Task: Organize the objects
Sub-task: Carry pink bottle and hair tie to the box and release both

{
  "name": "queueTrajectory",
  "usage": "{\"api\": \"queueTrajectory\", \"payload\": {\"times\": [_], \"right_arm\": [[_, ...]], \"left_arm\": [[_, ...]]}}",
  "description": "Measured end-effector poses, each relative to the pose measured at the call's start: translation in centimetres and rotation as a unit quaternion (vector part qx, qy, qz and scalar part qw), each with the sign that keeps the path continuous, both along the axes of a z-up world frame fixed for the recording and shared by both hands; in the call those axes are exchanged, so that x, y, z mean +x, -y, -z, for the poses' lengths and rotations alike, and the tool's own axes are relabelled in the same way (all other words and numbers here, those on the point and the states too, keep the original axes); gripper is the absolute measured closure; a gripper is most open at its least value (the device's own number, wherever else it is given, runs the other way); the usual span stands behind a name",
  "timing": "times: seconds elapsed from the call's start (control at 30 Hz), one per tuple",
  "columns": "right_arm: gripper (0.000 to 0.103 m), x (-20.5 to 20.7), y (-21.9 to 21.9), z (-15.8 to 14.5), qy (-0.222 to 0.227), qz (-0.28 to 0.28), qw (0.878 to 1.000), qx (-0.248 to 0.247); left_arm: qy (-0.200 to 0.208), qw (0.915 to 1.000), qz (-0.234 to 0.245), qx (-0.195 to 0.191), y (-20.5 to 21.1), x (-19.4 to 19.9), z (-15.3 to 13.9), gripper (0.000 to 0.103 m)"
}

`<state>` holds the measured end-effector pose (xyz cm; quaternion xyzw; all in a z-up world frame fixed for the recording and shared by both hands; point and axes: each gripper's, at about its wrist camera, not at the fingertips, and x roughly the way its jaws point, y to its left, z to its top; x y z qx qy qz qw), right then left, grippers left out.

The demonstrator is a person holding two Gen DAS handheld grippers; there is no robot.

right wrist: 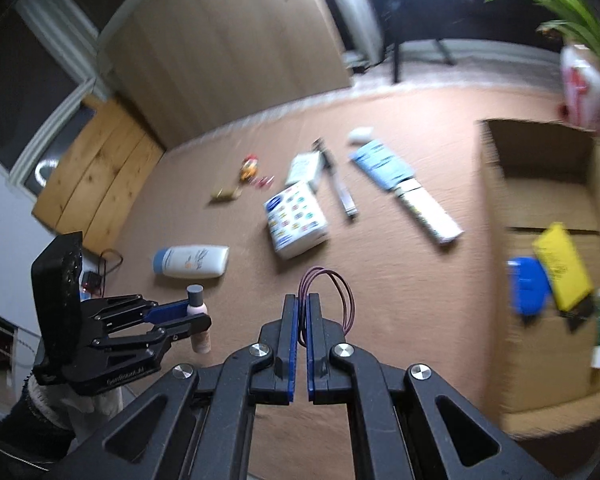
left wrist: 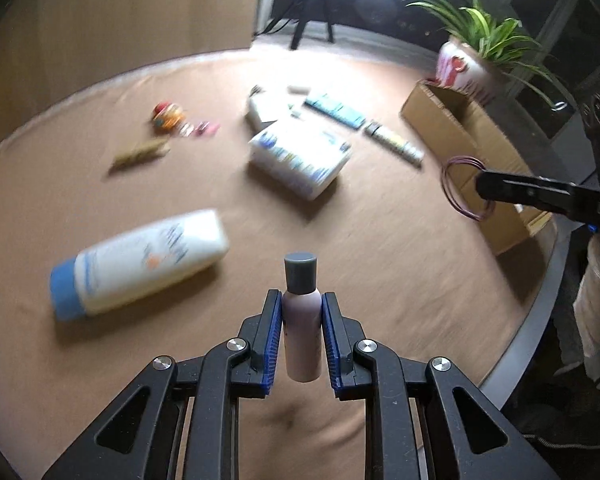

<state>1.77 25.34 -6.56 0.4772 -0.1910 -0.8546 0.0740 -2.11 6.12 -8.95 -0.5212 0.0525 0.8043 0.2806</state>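
Our left gripper [left wrist: 301, 328] clenches a small pale-pink bottle with a grey cap [left wrist: 301, 332]; our right gripper [right wrist: 303, 320] pinches thin purple wire hoops [right wrist: 332, 292], cardboard box [right wrist: 540, 184] at two o'clock.

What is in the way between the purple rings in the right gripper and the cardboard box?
Nothing visible. The right gripper holds the purple rings above bare table cover, and the open cardboard box lies to its right with only cover between them.
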Motion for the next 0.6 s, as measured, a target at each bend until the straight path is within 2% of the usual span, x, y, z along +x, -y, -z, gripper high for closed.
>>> {"api": "queueTrajectory", "payload": {"times": [0.23,0.4,0.6], "right_arm": [[0.100,3.7,-6.4,-2.3,-0.022,0.082,0.996,0.018],[0.100,6.1,-10.4,-2.3,-0.022,0.134,0.991,0.017],[0.100,8.0,-13.3,-1.7,-0.020,0.169,0.985,0.010]], "left_arm": [[-0.032,0.9979,0.051,0.023,-7.3,-1.5,-2.3,0.082],[-0.052,0.9942,0.086,0.038,-13.1,-2.3,-3.7,0.082],[-0.072,0.9891,0.119,0.047,-20.0,-3.7,-5.0,0.082]]}}
